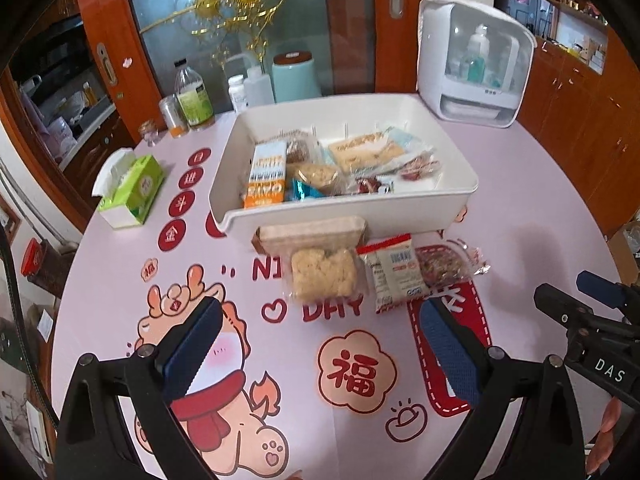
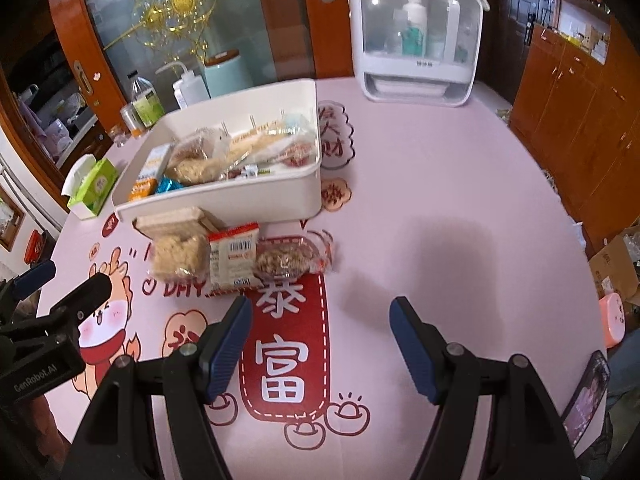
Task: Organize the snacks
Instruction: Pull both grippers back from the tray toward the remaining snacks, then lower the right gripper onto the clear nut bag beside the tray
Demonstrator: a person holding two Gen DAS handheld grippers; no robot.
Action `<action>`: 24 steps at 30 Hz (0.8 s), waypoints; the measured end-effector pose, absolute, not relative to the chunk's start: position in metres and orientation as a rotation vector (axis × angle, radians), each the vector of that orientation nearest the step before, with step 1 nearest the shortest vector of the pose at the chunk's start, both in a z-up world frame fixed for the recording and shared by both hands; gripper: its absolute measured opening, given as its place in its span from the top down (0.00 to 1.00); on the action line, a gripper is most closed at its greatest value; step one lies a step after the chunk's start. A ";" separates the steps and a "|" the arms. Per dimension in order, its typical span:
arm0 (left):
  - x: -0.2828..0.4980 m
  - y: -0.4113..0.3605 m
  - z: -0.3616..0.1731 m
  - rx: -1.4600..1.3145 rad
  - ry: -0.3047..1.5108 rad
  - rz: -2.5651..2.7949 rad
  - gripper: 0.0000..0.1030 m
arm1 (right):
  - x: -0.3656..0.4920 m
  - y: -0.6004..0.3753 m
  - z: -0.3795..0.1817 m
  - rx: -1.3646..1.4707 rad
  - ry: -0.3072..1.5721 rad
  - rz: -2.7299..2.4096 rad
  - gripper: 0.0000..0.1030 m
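Note:
A white bin (image 1: 348,210) (image 2: 224,202) holds several snack packets. In front of it on the table lie a wafer pack (image 1: 308,232) (image 2: 176,218), a pale rice-crisp pack (image 1: 323,274) (image 2: 178,256), a white packet (image 1: 394,270) (image 2: 234,254) and a nut bar in clear wrap (image 1: 444,264) (image 2: 288,260). My left gripper (image 1: 320,324) is open and empty, hovering short of these packs. My right gripper (image 2: 322,320) is open and empty, to the right of them. Each gripper shows at the edge of the other's view (image 1: 588,308) (image 2: 60,304).
A green tissue box (image 1: 132,190) (image 2: 94,188) lies left of the bin. Bottles and jars (image 1: 194,98) stand behind it, with a mint canister (image 1: 296,76) and a white cabinet appliance (image 1: 474,62) (image 2: 416,36). A phone (image 2: 588,396) lies at the table's right edge.

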State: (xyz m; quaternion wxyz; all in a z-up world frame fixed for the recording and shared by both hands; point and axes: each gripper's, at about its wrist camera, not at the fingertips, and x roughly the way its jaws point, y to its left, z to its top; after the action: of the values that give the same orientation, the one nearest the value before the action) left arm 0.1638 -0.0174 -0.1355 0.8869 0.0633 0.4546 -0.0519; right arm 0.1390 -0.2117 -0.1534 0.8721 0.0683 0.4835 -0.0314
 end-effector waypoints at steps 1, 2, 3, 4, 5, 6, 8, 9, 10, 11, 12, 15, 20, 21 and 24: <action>0.165 -0.016 -0.139 0.129 0.952 -0.105 0.04 | 0.140 -0.213 -0.158 0.148 1.018 -0.060 0.30; 0.167 -0.015 -0.143 0.125 0.961 -0.102 0.04 | 0.142 -0.214 -0.162 0.153 1.027 -0.055 0.30; 0.168 -0.014 -0.145 0.124 0.966 -0.098 0.04 | 0.143 -0.215 -0.166 0.160 1.036 -0.049 0.30; 0.169 -0.012 -0.149 0.123 0.975 -0.092 0.04 | 0.144 -0.217 -0.169 0.173 1.043 -0.041 0.30; 0.171 -0.011 -0.153 0.123 0.984 -0.088 0.04 | 0.145 -0.219 -0.172 0.184 1.046 -0.036 0.30; 0.173 -0.011 -0.156 0.123 0.993 -0.083 0.04 | 0.146 -0.224 -0.176 0.208 1.051 -0.027 0.30; 0.177 -0.008 -0.162 0.115 1.006 -0.076 0.04 | 0.147 -0.230 -0.183 0.244 1.060 -0.022 0.30; 0.179 -0.006 -0.165 0.108 1.012 -0.071 0.04 | 0.148 -0.235 -0.187 0.261 1.065 -0.024 0.30; 0.181 -0.004 -0.168 0.104 1.018 -0.068 0.04 | 0.149 -0.238 -0.191 0.275 1.071 -0.025 0.30; 0.183 -0.003 -0.171 0.100 1.025 -0.066 0.04 | 0.150 -0.241 -0.194 0.286 1.077 -0.028 0.30; 0.186 -0.001 -0.175 0.091 1.041 -0.068 0.04 | 0.151 -0.245 -0.198 0.300 1.084 -0.032 0.30; 0.194 0.005 -0.184 0.064 1.073 -0.072 0.04 | 0.157 -0.251 -0.207 0.329 1.105 -0.032 0.30; 0.209 0.016 -0.199 0.022 1.110 -0.062 0.04 | 0.174 -0.247 -0.217 0.358 1.125 -0.005 0.30; 0.213 0.018 -0.202 0.012 1.118 -0.062 0.04 | 0.177 -0.246 -0.217 0.359 1.124 0.000 0.30; 0.224 0.023 -0.211 -0.015 1.141 -0.060 0.05 | 0.197 -0.235 -0.220 0.352 1.121 0.020 0.30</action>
State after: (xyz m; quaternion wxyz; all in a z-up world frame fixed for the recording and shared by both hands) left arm 0.2236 0.0226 -0.2111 0.8411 -0.0073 0.5401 -0.0283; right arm 0.1965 -0.2353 -0.2202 0.8322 0.1661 0.5290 0.0095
